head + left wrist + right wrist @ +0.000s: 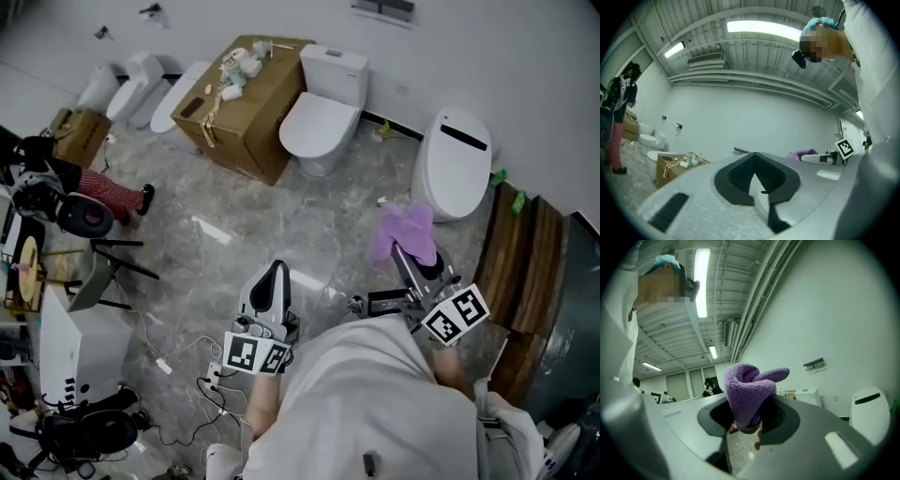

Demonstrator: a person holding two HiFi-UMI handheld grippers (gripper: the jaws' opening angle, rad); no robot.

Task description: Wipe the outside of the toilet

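Purple cloth (pixel 406 232) sits pinched in the closed jaws of the right gripper (pixel 401 251), held up over the floor near a white toilet (pixel 457 164) by the wall. The left gripper (pixel 275 274) hangs lower, its jaws together on nothing. A second toilet (pixel 323 117) stands beside a cardboard box (pixel 251 108).

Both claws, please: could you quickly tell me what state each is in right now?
Left claw: closed, holding nothing.
Right claw: closed on the fluffy purple fabric cloth.

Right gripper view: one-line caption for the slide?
Right gripper clamps a purple cloth; white toilet stands by the wall at right.
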